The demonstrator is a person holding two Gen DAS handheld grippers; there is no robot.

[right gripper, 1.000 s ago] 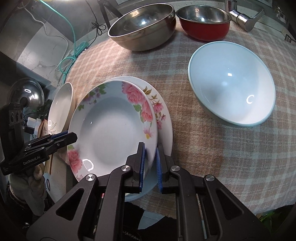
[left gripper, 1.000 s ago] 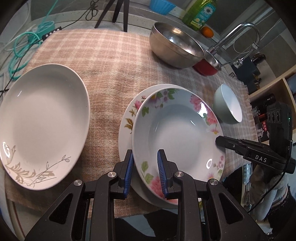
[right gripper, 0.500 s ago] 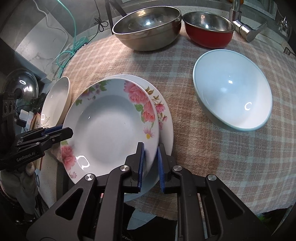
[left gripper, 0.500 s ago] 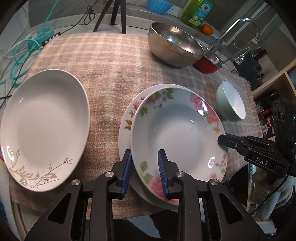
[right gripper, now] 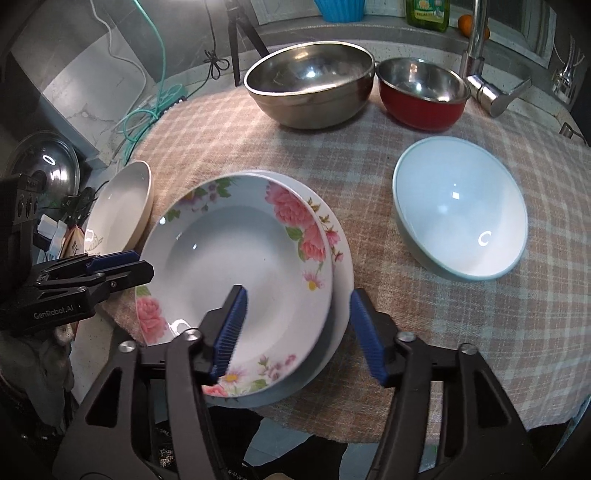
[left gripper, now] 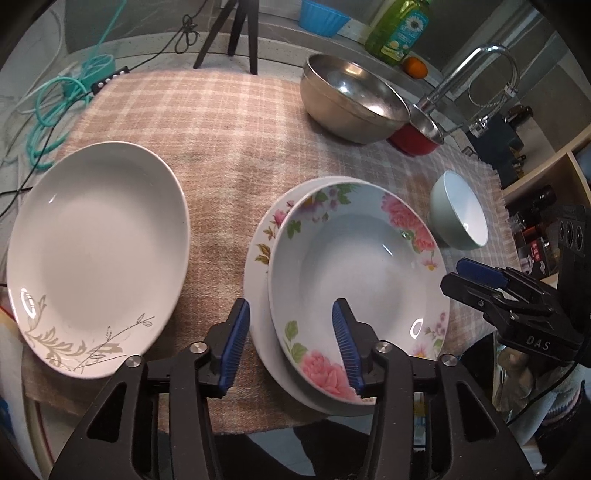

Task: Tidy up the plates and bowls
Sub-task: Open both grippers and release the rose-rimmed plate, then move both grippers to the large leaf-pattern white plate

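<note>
A deep floral plate (left gripper: 354,266) (right gripper: 236,269) lies on a flatter floral plate (left gripper: 258,273) (right gripper: 341,258) at the near edge of the checked cloth. My left gripper (left gripper: 291,339) is open, its jaws astride the stack's left rim. My right gripper (right gripper: 297,332) is open, its jaws astride the stack's right rim. A white plate with a grey leaf pattern (left gripper: 96,251) (right gripper: 114,206) lies to the left. A pale green bowl (left gripper: 458,214) (right gripper: 461,210) sits to the right.
A large steel bowl (left gripper: 351,103) (right gripper: 310,81) and a red bowl (left gripper: 417,136) (right gripper: 421,92) stand at the back by a tap (left gripper: 476,70). Teal cable (left gripper: 48,107) and a tripod (left gripper: 236,33) lie back left. The cloth's front edge (right gripper: 406,428) overhangs.
Both grippers have opened and let go of the floral plate's rim. The deep plate now rests on the flatter one.
</note>
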